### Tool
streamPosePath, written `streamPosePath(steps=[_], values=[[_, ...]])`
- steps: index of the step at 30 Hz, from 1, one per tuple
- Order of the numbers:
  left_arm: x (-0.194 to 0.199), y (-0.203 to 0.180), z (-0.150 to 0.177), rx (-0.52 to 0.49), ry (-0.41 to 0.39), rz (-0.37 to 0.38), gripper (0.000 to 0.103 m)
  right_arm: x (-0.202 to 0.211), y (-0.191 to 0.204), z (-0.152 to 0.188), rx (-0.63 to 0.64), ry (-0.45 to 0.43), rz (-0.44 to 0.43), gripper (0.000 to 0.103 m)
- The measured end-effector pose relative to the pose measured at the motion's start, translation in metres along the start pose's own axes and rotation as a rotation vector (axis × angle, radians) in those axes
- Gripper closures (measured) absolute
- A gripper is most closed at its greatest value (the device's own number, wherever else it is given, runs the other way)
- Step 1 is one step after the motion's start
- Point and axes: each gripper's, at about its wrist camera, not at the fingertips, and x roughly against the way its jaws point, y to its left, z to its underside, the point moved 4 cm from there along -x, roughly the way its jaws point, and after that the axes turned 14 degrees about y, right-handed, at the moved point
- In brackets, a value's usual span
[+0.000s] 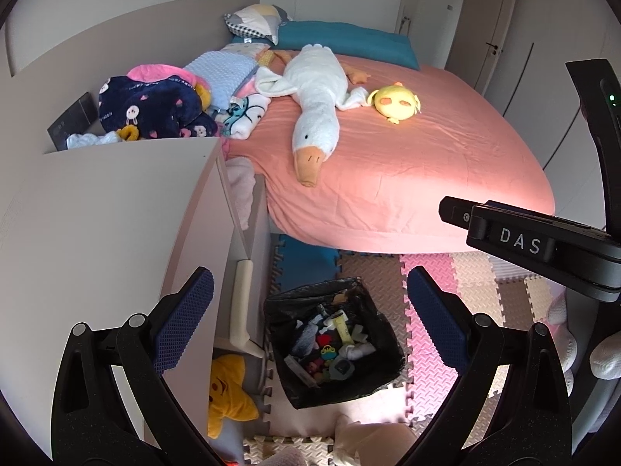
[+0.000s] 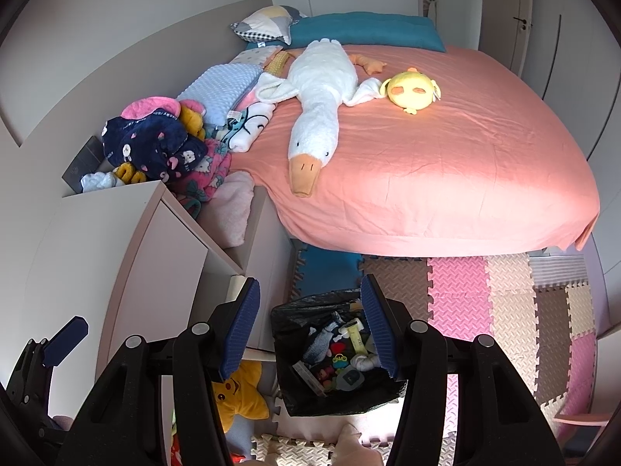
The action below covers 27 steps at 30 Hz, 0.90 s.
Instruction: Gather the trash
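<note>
Left gripper (image 1: pixel 310 303): fingers spread wide, nothing held | Right gripper (image 2: pixel 308 322): fingers parted, nothing gripped | Bin (image 1: pixel 382 372): black-lined, seen on foam mat (image 1: pixel 431 369) below and between both finger pairs, filled with small trash (image 1: pixel 330 345) | Bed (image 1: pixel 407 155): seen beyond the fingertips

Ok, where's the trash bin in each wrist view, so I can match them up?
Left wrist: the bin is at bottom centre, on the foam mat between the two fingers, black liner open with small items inside.
Right wrist: the bin is at bottom centre, its right rim hidden behind the right finger.
Shared landmark: the star plush lies on the floor just left of the bin in both.
</note>
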Motion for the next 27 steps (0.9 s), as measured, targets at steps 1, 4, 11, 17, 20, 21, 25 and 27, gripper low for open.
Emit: streamPosePath(steps=[1, 4, 11, 17, 20, 21, 25, 27], values=[[0.000, 0.000, 0.000, 0.000, 0.000, 0.002, 0.007, 0.000, 0.000, 0.000, -0.001, 0.000, 0.000, 0.048], [-0.002, 0.000, 0.000, 0.000, 0.006, 0.010, 0.007, -0.001, 0.000, 0.000, -0.003, 0.001, 0.000, 0.048], [-0.005, 0.000, 0.000, 0.003, 0.003, 0.003, 0.007, -0.002, -0.004, -0.001, -0.008, 0.004, 0.004, 0.048], [-0.006, -0.005, 0.001, -0.019, 0.001, -0.020, 0.007, -0.002, -0.005, -0.001, -0.007, 0.005, 0.005, 0.048], [-0.005, -0.007, 0.001, -0.029, -0.004, -0.043, 0.007, -0.002, -0.005, -0.001, -0.008, 0.005, 0.005, 0.048], [-0.005, -0.008, 0.001, -0.031, -0.001, -0.044, 0.007, -0.002, -0.005, -0.001, -0.008, 0.005, 0.005, 0.048], [-0.006, -0.010, 0.002, -0.038, 0.004, -0.042, 0.007, -0.002, -0.006, -0.001, -0.009, 0.006, 0.006, 0.048], [-0.005, -0.011, 0.002, -0.038, 0.006, -0.040, 0.007, -0.002, -0.006, -0.001, -0.009, 0.007, 0.006, 0.048]])
